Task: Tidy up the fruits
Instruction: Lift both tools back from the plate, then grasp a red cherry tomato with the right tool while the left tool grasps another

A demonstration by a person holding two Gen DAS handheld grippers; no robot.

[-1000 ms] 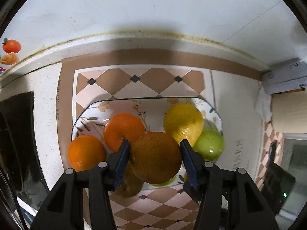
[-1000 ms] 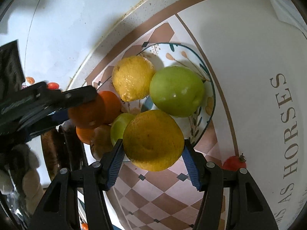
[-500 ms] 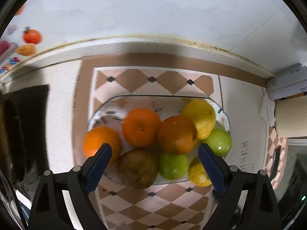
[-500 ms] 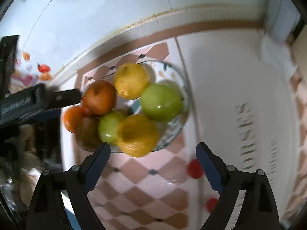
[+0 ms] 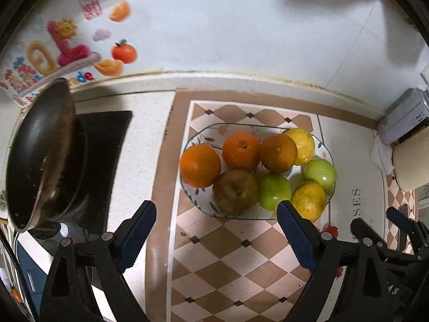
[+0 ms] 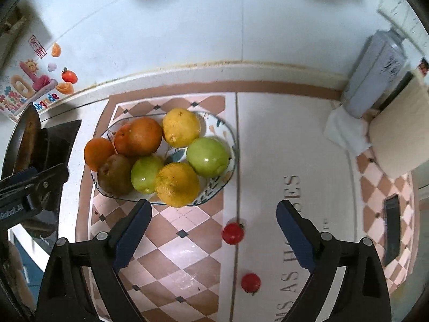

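A patterned oval plate (image 5: 203, 134) (image 6: 228, 136) on a checkered mat holds several fruits: oranges (image 5: 199, 165) (image 6: 146, 135), a brown pear (image 5: 236, 191) (image 6: 114, 174), green apples (image 5: 320, 173) (image 6: 207, 157), a lemon (image 5: 303, 145) (image 6: 181, 127) and a yellow citrus (image 5: 308, 200) (image 6: 177, 184). My left gripper (image 5: 217, 228) is open and empty, above the mat in front of the plate. My right gripper (image 6: 213, 228) is open and empty, in front of and right of the plate. Two small red tomatoes (image 6: 232, 233) (image 6: 250, 282) lie on the mat below it.
A dark pan (image 5: 40, 155) sits on a black stove at the left. A grey canister (image 6: 375, 80), a white cloth (image 6: 346, 131) and a cream container (image 6: 396, 134) stand at the back right. A phone (image 6: 391, 230) lies at the right. The wall has stickers.
Both grippers let go of their fruits, the brown-orange one and the yellow citrus, which now rest on the plate. Both opened wide and pulled back and up from the plate.
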